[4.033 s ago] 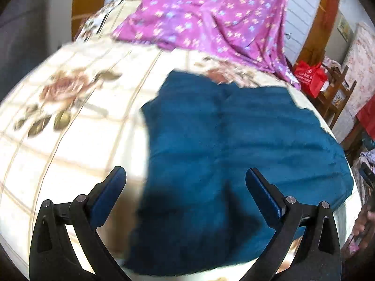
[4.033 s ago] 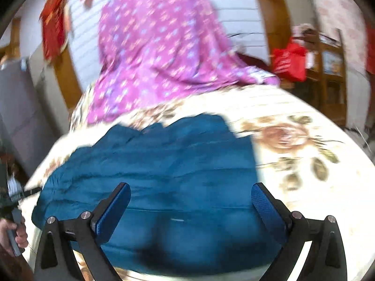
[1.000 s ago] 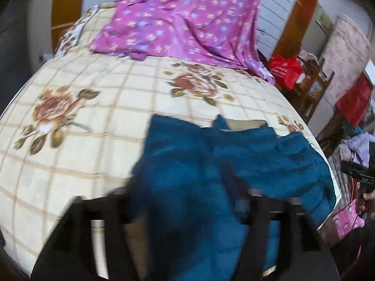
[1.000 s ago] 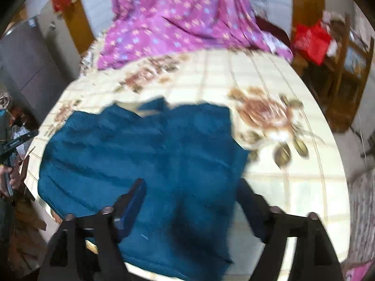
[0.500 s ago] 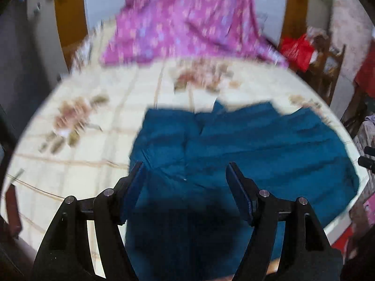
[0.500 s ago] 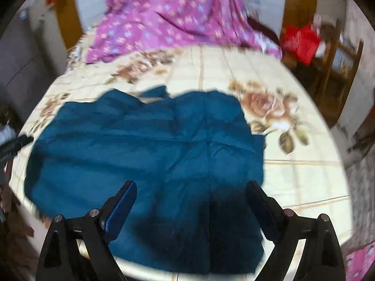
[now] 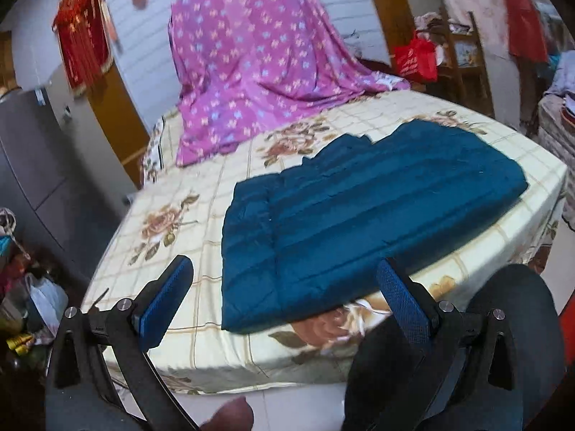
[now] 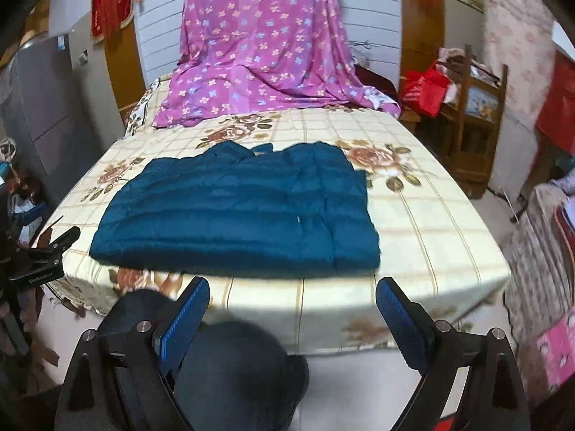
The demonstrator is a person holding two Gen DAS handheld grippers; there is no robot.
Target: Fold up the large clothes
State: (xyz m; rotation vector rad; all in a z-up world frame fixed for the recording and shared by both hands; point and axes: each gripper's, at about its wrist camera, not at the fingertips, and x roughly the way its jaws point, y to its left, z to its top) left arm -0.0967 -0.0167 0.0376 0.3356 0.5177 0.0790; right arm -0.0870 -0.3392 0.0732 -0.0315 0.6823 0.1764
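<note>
Cluttered bedroom, left wrist view first: a bed covered in a cream checked sheet with brown roses (image 7: 172, 194) fills the middle, with a purple flowered cloth (image 7: 251, 57) draped at its far end. On the sheet lies the teal quilted jacket (image 7: 359, 208), flattened into a wide slab whose long axis runs from lower left to upper right, its near short edge close to the bed's front rim. The left gripper (image 7: 284, 287) has just been opening and now stands at full spread with nothing between its blue pads — the jacket lies ahead of and beyond them, untouched. From the right wrist view, the same jacket (image 8: 233, 215) stretches crosswise, long axis side to side, near the front edge of the sheet (image 8: 431, 215). The right gripper (image 8: 293, 319) hangs wide and empty in front of the bed, just short of the jacket's near long edge, roughly opposite its right half. A dark trouser knee (image 8: 222, 359) shows below.
</note>
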